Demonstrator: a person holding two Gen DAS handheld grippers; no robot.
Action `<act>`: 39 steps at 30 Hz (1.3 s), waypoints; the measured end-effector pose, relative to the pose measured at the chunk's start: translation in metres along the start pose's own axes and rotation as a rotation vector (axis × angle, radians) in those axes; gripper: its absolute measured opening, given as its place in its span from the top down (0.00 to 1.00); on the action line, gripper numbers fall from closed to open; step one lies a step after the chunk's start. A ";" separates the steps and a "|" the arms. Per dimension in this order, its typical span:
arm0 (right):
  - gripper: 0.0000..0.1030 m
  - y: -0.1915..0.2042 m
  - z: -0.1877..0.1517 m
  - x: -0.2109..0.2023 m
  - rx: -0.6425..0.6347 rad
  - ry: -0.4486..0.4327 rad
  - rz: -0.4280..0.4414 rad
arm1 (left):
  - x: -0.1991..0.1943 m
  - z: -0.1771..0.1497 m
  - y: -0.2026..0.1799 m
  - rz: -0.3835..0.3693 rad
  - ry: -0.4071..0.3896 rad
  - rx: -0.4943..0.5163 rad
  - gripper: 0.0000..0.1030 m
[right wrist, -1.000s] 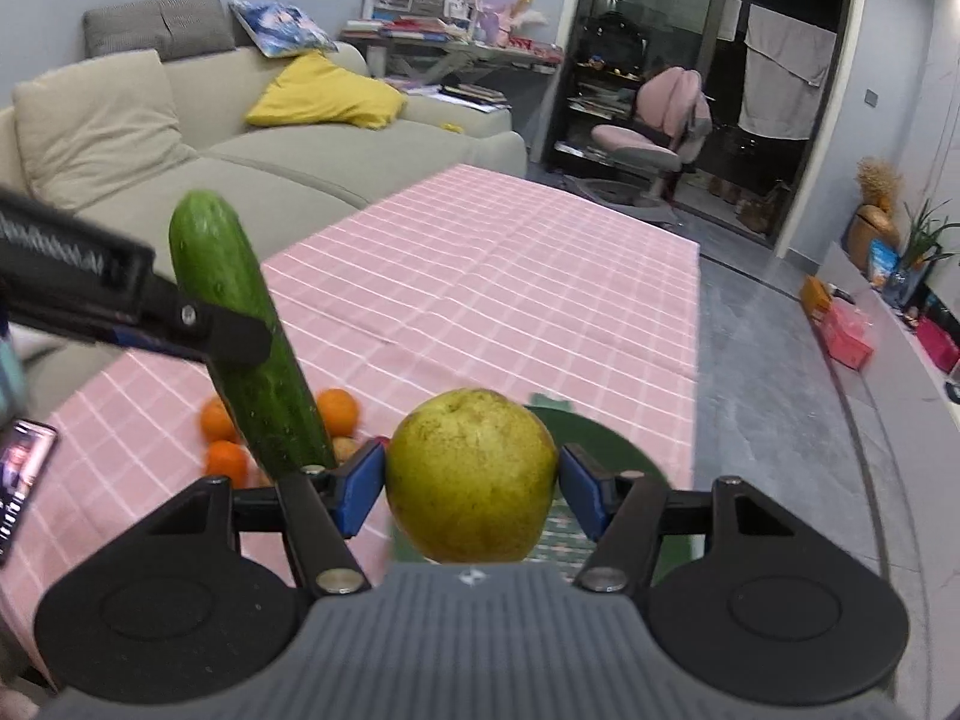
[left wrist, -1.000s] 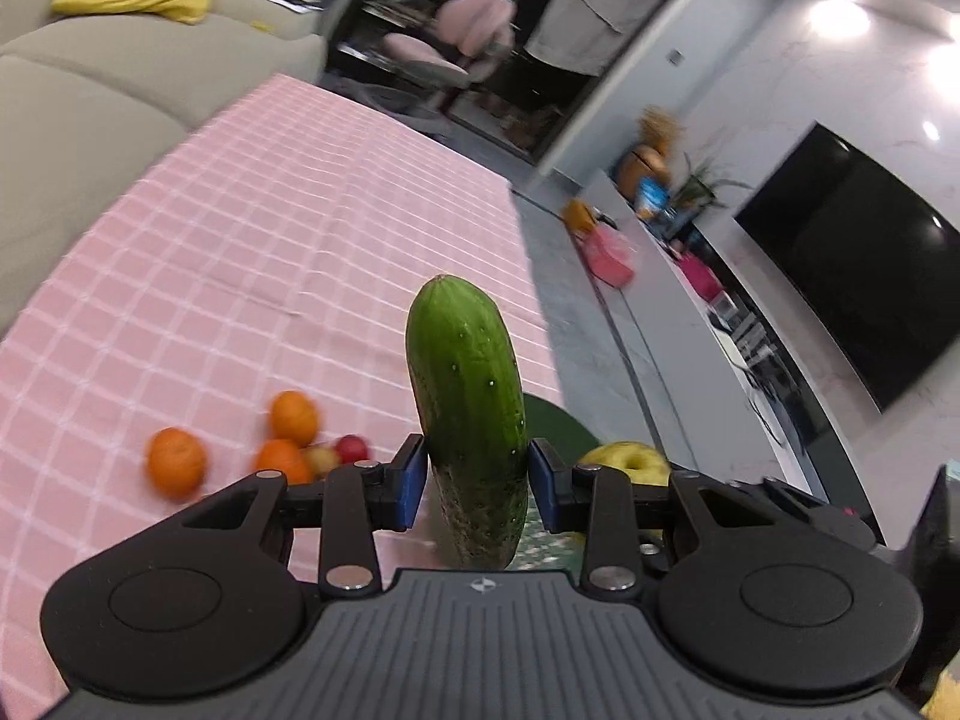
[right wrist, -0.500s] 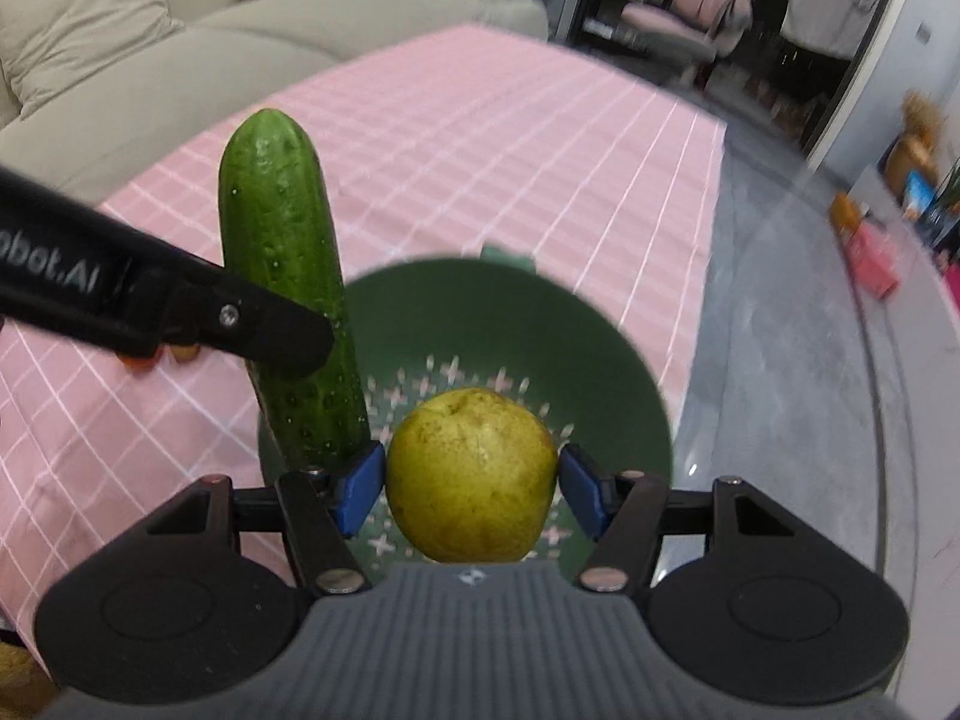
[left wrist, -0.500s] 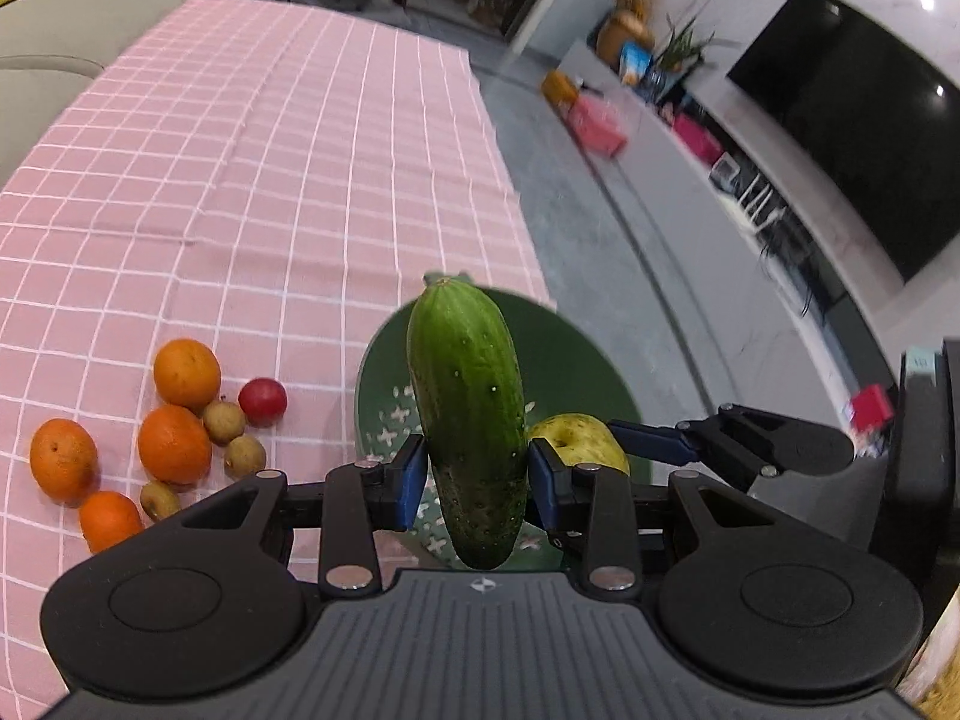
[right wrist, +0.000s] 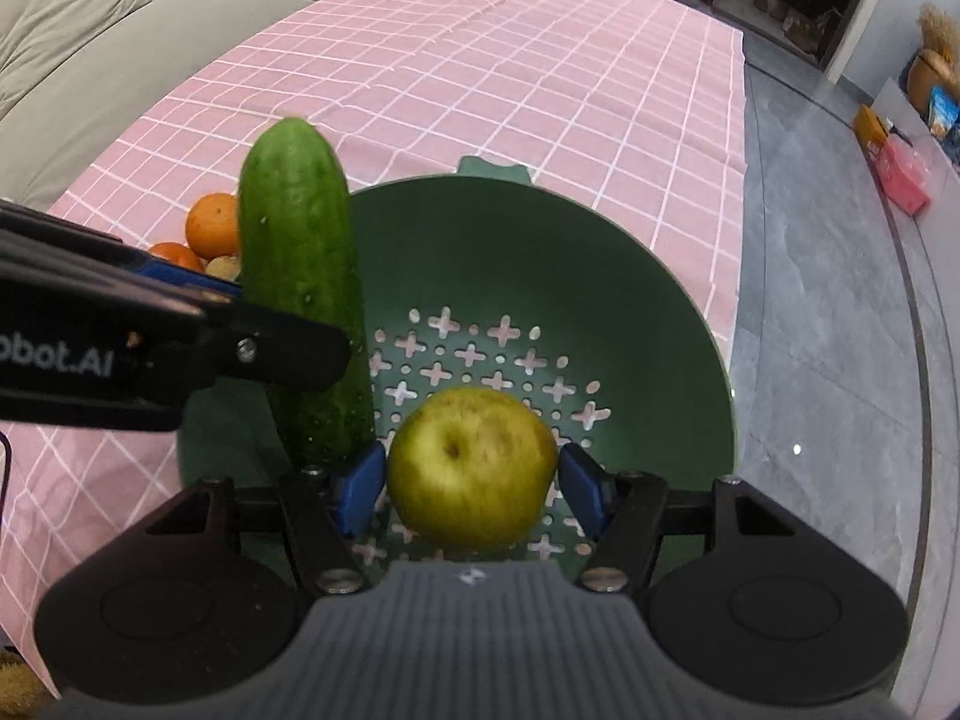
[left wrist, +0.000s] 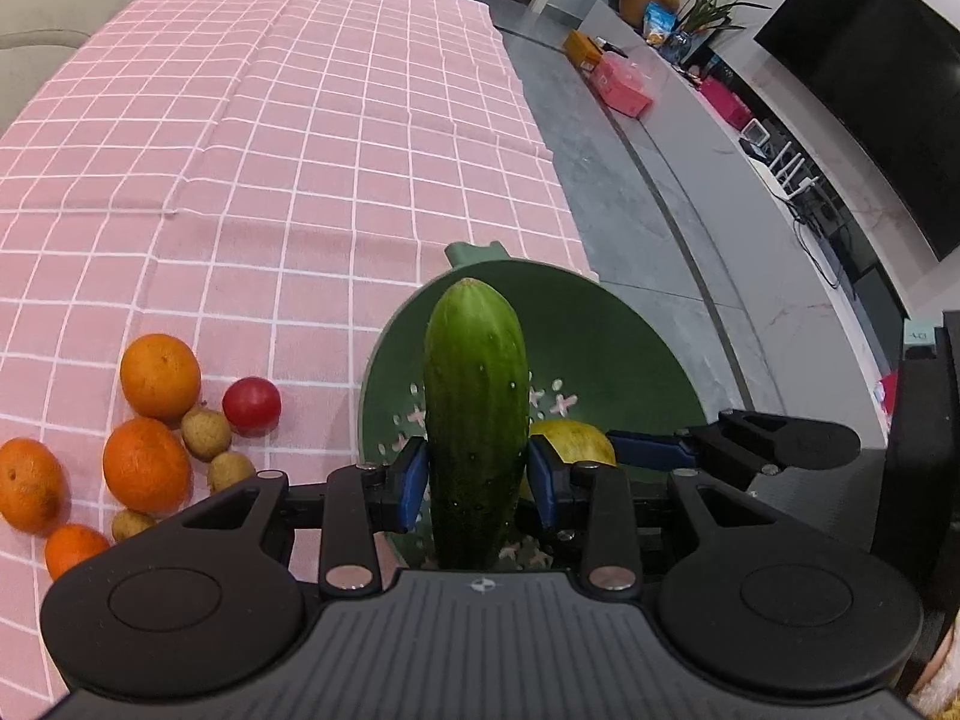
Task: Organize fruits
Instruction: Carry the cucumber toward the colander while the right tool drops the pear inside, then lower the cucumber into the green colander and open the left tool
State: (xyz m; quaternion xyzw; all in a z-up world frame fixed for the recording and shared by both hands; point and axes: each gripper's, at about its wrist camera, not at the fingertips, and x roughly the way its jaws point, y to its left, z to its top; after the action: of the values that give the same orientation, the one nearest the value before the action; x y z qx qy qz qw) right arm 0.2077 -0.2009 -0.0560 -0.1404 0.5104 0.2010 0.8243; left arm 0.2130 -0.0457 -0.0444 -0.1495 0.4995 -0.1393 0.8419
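Observation:
My left gripper (left wrist: pixel 477 483) is shut on a dark green cucumber (left wrist: pixel 477 396), which stands upright over the left part of a green colander bowl (left wrist: pixel 612 336). My right gripper (right wrist: pixel 471 489) is shut on a yellow-green apple (right wrist: pixel 471 468), low over the bowl's (right wrist: pixel 600 276) perforated bottom and showing its stem dimple. In the right wrist view the cucumber (right wrist: pixel 300 276) rises just left of the apple, with a left finger (right wrist: pixel 270 354) across it. The left wrist view shows the apple (left wrist: pixel 576 441) behind the cucumber, a right finger (left wrist: pixel 780 444) beside it.
Several oranges (left wrist: pixel 159 375), a red fruit (left wrist: pixel 252 407) and small brown fruits (left wrist: pixel 206 433) lie on the pink checked tablecloth (left wrist: pixel 300 120) left of the bowl. The table edge and grey floor (left wrist: pixel 660 210) run along the right. A sofa (right wrist: pixel 90 60) is behind at left.
Both grippers have come down and tipped forward, bringing the cucumber and the apple from above the table to over the inside of the colander. The apple now shows its stem dimple.

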 end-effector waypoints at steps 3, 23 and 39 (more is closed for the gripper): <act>0.42 -0.002 0.001 -0.001 0.005 -0.014 0.004 | 0.004 0.004 0.002 0.009 -0.001 -0.011 0.61; 0.20 0.011 0.000 -0.033 0.014 -0.114 -0.084 | -0.027 -0.001 -0.003 0.033 -0.050 0.038 0.38; 0.10 0.069 -0.028 -0.111 0.171 -0.349 -0.089 | -0.123 -0.039 0.004 0.125 -0.215 0.102 0.37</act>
State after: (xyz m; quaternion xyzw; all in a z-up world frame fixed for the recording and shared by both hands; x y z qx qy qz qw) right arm 0.1083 -0.1732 0.0295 -0.0555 0.3680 0.1414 0.9173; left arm 0.1223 0.0009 0.0343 -0.0892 0.4068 -0.0949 0.9042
